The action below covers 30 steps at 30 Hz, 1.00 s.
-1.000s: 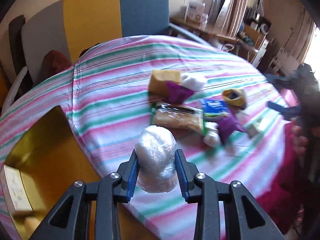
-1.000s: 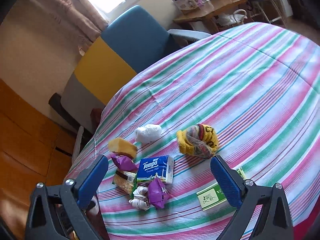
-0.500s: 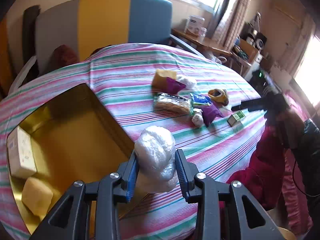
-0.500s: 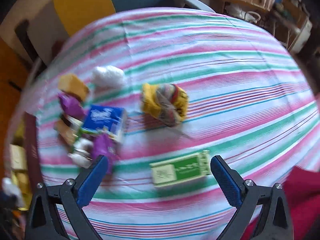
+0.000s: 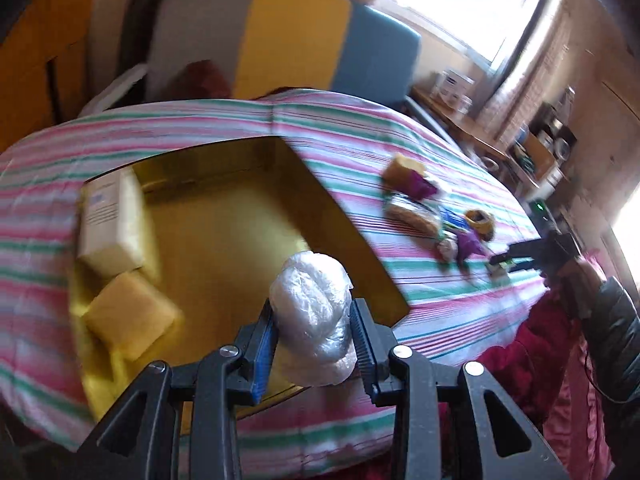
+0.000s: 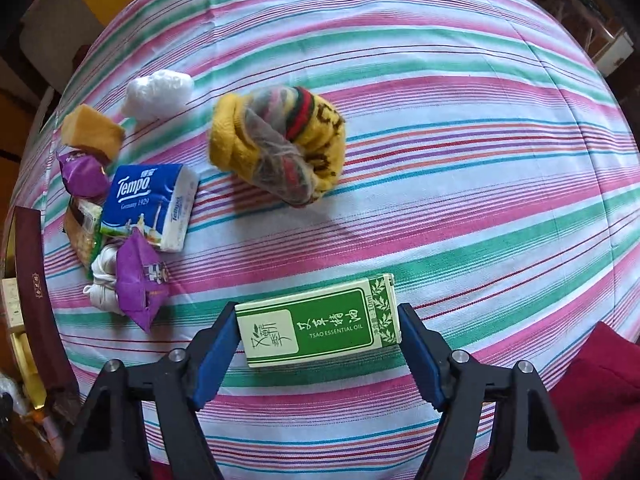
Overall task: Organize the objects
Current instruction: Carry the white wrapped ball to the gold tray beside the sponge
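Note:
My left gripper (image 5: pixel 313 314) is shut on a white plastic-wrapped bundle (image 5: pixel 310 292), held above the near right corner of an open gold box (image 5: pixel 224 248). That box holds a white carton (image 5: pixel 108 220) and a yellow sponge (image 5: pixel 128 316). My right gripper (image 6: pixel 318 312) points straight down over a green essential-oil box (image 6: pixel 320 324) that lies on the striped tablecloth (image 6: pixel 460 160). Its jaws are closing, and the blue pads meet the box's two short ends. The left wrist view shows the right gripper (image 5: pixel 516 258) far right, in a person's hand.
Left of the green box lie a Tempo tissue pack (image 6: pixel 148 204), two purple packets (image 6: pixel 138 280), a white sock pair (image 6: pixel 102 280), a snack packet (image 6: pixel 82 236), a brown sponge (image 6: pixel 92 132) and another white bundle (image 6: pixel 158 90). A yellow sock roll (image 6: pixel 280 140) sits mid-table. A chair (image 5: pixel 300 40) stands behind.
My left gripper carried the white bundle leftward, from over the cloth to over the gold box. My right gripper tipped down, dropped onto the green box, and its jaws narrowed around it.

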Tool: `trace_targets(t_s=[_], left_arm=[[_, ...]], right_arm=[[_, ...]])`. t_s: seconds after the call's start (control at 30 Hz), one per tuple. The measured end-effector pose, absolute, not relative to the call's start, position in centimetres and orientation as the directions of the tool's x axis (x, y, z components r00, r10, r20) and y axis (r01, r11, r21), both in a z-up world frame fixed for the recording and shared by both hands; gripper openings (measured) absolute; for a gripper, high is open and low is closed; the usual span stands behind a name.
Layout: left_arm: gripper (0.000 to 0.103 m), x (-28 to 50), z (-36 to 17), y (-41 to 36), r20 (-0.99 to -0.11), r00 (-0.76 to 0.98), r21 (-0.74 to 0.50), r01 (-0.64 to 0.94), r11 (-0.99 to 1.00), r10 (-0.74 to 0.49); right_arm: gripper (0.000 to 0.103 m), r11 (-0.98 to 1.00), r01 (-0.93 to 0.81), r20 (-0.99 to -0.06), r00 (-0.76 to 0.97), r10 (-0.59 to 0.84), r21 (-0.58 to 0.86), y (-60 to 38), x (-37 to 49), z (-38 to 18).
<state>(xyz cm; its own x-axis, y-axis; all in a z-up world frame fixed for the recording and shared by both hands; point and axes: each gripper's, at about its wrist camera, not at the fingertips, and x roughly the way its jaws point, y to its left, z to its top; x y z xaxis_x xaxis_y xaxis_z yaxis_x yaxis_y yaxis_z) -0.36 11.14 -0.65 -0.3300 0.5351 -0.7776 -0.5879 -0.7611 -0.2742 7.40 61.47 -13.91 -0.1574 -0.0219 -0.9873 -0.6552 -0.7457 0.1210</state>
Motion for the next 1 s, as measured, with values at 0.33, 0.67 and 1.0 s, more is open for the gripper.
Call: trace_targets(t_s=[0.33, 0.67, 1.0], left_arm=[[0.035, -2.0, -1.0, -1.8, -0.794, -0.481, -0.246, -0.305, -0.920, 0.372], [0.036, -2.9, -3.9, 1.8, -0.839, -0.414, -0.187, -0.392, -0.901, 0.354], [0.046, -4.0, -6.3, 3.7, -0.884, -0.397, -0.078, -0.396, -0.915, 0.247]], right_arm=[[0.076, -0.729, -0.666, -0.982, -0.188, -0.035, 0.154, 62.5, 9.1, -14.2], [0.076, -0.725, -0.674, -0.983, -0.185, -0.024, 0.144, 63.3, 10.8, -14.5], [0.076, -0.724, -0.675, -0.983, -0.182, -0.024, 0.142, 64.2, 12.5, -14.8]])
